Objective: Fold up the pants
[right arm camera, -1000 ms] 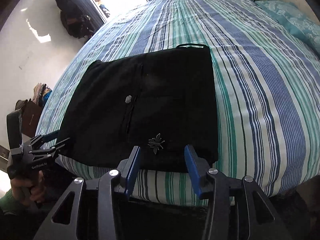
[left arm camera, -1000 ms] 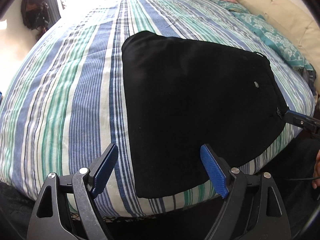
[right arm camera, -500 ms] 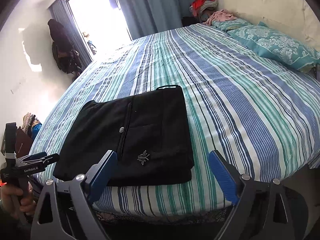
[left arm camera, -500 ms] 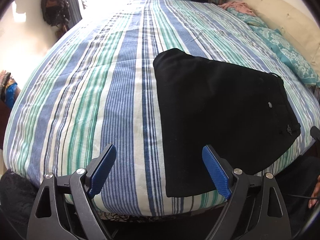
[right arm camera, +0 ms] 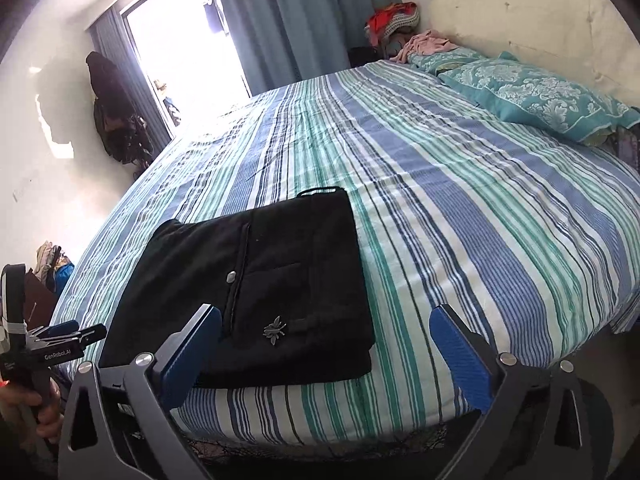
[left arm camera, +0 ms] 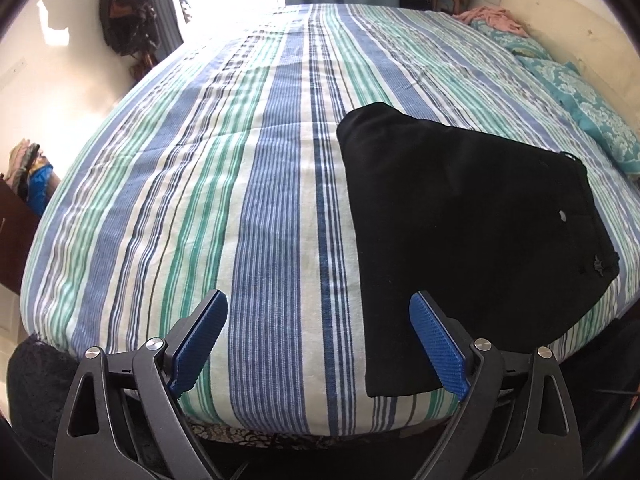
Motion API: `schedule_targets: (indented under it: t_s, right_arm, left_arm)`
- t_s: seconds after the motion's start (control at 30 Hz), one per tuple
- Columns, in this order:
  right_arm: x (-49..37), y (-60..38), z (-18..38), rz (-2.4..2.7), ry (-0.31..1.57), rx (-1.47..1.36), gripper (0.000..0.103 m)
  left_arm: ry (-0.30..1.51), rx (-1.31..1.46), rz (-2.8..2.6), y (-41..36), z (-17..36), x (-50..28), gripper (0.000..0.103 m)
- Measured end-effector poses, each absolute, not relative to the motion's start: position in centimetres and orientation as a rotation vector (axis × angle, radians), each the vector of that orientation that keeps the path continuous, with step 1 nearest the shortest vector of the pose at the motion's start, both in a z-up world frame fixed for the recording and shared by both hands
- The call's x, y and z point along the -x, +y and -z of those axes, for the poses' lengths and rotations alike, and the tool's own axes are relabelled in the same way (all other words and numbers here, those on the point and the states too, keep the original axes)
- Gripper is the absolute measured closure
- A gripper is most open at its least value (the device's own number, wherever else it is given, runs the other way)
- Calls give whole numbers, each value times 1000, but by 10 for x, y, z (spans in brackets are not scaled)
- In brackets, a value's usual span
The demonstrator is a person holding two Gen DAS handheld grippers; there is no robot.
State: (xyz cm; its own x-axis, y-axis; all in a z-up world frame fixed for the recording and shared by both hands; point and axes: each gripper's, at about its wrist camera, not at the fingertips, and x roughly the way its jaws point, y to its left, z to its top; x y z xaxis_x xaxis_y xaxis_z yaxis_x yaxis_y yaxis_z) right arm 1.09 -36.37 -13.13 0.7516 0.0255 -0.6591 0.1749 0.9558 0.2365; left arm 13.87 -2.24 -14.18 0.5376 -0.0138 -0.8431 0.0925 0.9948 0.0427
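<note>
The black pants (right arm camera: 260,288) lie folded into a flat rectangle near the front edge of the striped bed (right arm camera: 480,220), with a silver button and an insect-shaped ornament (right arm camera: 275,327) on top. My right gripper (right arm camera: 325,314) hovers just before their near edge; its jaws are opening wide and touch nothing. In the left wrist view the pants (left arm camera: 460,220) sit to the right. My left gripper (left arm camera: 318,312) hangs over bare sheet (left arm camera: 240,200), jaws opening, nothing between them. The left gripper (right arm camera: 52,340) also shows at the left edge, apart from the cloth.
Teal patterned pillows (right arm camera: 532,96) lie against a cream headboard at the back right. A heap of clothes (right arm camera: 394,20) sits in the far corner. Dark clothing (right arm camera: 116,112) hangs on the left wall beside a bright window. A person's hand (right arm camera: 24,404) grips the left tool.
Both grippers have drawn back and up from the pants. The right jaws, earlier narrow around the near edge by the ornament, have spread wide. The left gripper has swung left over bare sheet.
</note>
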Motion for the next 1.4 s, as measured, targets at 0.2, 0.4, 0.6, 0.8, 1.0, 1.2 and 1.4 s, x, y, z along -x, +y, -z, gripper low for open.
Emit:
schedule_targets:
  t_s: [0.2, 0.4, 0.6, 0.8, 1.0, 1.2, 1.4]
  right_arm:
    - [-7, -379, 128, 56, 676, -371, 0]
    - [-42, -414, 147, -116, 856, -563, 0]
    - [-101, -450, 181, -352, 1086, -745, 1]
    - [-139, -438, 221, -409, 1206, -741, 14]
    - [-152, -413, 244, -555, 1223, -803, 17]
    - [-153, -382, 213, -586, 1165, -689, 52]
    - [-195, -364, 157, -668, 1035, -653, 62]
  left_arm:
    - [1023, -45, 72, -11, 148, -142, 9]
    - [1070, 42, 154, 6, 148, -153, 9]
    - [1197, 138, 340, -4, 169, -185, 9]
    - [1259, 242, 395, -10, 187, -213, 9]
    - [1300, 344, 500, -39, 199, -226, 50]
    - [1216, 338, 533, -45, 150, -226, 83]
    - [1079, 346, 520, -14, 93, -278, 83]
